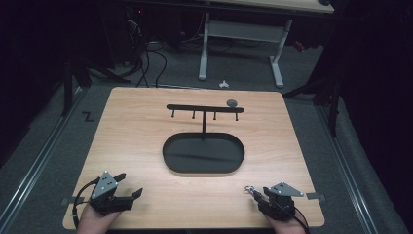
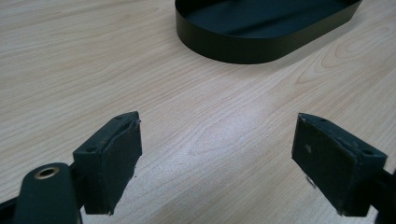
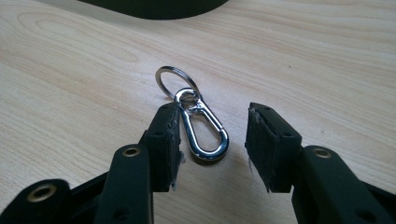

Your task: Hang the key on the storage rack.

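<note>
Right gripper (image 3: 212, 140) jaws part open, pads not pressing; silver carabiner clip (image 3: 203, 130) lies flat on the table (image 3: 327, 60) between them, just beside the left pad, its key ring (image 3: 173, 80) beyond the tips. Left gripper (image 2: 217, 161) wide open, holding nothing. Black oval tray (image 1: 203, 155) farther off.

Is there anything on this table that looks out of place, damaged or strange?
Mostly no. The black hook stand rises upright from its oval tray. One small oddity: a dark round object by the bar's right end, too small to identify.
</note>
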The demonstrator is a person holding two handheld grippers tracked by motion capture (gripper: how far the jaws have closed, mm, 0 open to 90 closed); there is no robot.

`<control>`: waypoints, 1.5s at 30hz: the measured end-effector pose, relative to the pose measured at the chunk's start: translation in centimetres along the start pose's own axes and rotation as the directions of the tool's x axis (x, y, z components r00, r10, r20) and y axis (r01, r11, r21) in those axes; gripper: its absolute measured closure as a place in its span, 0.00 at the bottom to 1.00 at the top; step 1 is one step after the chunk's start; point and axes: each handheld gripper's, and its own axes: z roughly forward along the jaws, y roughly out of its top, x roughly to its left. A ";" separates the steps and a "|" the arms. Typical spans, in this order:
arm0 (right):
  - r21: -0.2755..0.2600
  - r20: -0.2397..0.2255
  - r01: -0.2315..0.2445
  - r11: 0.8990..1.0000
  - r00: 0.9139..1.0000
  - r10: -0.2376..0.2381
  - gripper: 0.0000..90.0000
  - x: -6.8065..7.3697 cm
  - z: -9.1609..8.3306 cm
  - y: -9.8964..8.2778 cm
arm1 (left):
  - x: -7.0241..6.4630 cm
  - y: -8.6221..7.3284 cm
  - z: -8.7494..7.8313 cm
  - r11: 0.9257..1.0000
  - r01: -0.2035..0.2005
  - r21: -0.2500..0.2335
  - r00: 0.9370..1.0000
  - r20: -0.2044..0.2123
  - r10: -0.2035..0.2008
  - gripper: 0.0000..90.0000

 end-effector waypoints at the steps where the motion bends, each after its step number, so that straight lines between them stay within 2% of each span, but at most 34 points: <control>1: 0.004 -0.001 0.002 1.000 1.000 -0.002 0.62 0.1 0.0 0.0 | 0.0 0.0 0.0 1.000 0.000 -0.001 1.000 0.001 0.000 0.18; 12: 0.045 -0.016 0.008 0.999 1.000 -0.007 0.62 0.4 0.2 0.4 | -0.1 0.0 0.1 1.000 -0.004 0.005 1.000 0.009 0.004 0.18; 18: 0.071 0.001 0.024 0.997 1.000 -0.024 0.60 0.5 0.3 0.7 | -0.2 -0.1 0.0 1.000 -0.008 0.009 1.000 0.007 0.008 0.18; 21: 0.092 0.009 0.021 0.996 1.000 -0.022 0.60 0.2 0.4 1.0 | -0.1 -0.1 0.0 1.000 0.001 0.004 1.000 0.010 -0.001 0.18; 24: 0.122 0.014 0.037 0.992 0.999 -0.039 0.60 0.1 0.4 1.4 | -0.1 -0.2 -0.1 1.000 0.002 0.000 1.000 0.008 -0.002 0.18; 26: 0.153 0.003 0.056 0.987 0.998 -0.057 0.59 0.1 0.5 2.1 | 0.1 -0.1 -0.2 1.000 0.002 -0.001 1.000 0.013 -0.002 0.18; 30: 0.181 -0.008 0.081 0.980 0.997 -0.081 0.59 0.2 0.5 2.7 | 0.2 -0.1 -0.2 1.000 0.009 -0.009 1.000 0.011 -0.009 0.18; 32: 0.202 -0.021 0.083 0.976 0.997 -0.080 0.59 0.3 0.6 3.1 | 0.2 -0.1 -0.3 1.000 0.012 -0.009 1.000 0.012 -0.012 0.18; 34: 0.239 -0.031 0.101 0.966 0.995 -0.096 0.58 0.2 0.7 3.6 | 0.2 -0.1 -0.4 1.000 0.015 -0.013 1.000 0.012 -0.015 0.18; 35: 0.239 -0.031 0.101 0.966 0.995 -0.096 0.58 0.2 0.7 3.6 | 0.2 -0.1 -0.4 1.000 0.016 -0.013 1.000 0.012 -0.015 0.18; 36: 0.264 -0.041 0.107 0.959 0.994 -0.099 0.57 0.2 0.7 3.8 | 0.2 -0.1 -0.3 1.000 0.016 -0.014 1.000 0.013 -0.016 0.18; 37: 0.264 -0.041 0.107 0.959 0.994 -0.099 0.57 0.2 0.7 3.8 | 0.2 -0.1 -0.3 1.000 0.017 -0.014 1.000 0.013 -0.017 0.18; 39: 0.287 -0.046 0.115 0.951 0.993 -0.106 0.56 0.2 0.7 4.3 | 0.3 -0.1 -0.3 1.000 0.015 -0.013 1.000 0.014 -0.015 0.18; 41: 0.295 -0.049 0.121 0.948 0.993 -0.111 0.56 0.2 0.7 4.4 | 0.3 -0.1 -0.3 1.000 0.015 -0.013 1.000 0.015 -0.015 0.18; 42: 0.323 -0.054 0.123 0.938 0.992 -0.112 0.55 0.2 0.9 4.6 | 0.3 -0.1 -0.3 1.000 0.016 -0.016 1.000 0.014 -0.016 0.18; 43: 0.323 -0.054 0.123 0.938 0.992 -0.112 0.55 0.2 0.9 4.6 | 0.3 -0.1 -0.3 1.000 0.017 -0.016 1.000 0.014 -0.016 0.18; 44: 0.340 -0.052 0.136 0.930 0.991 -0.126 0.55 0.3 0.9 4.8 | 0.3 -0.1 -0.4 1.000 0.017 -0.016 1.000 0.014 -0.017 0.18; 45: 0.340 -0.052 0.136 0.930 0.991 -0.126 0.55 0.3 0.9 4.8 | 0.3 -0.1 -0.4 1.000 0.017 -0.017 1.000 0.014 -0.017 0.18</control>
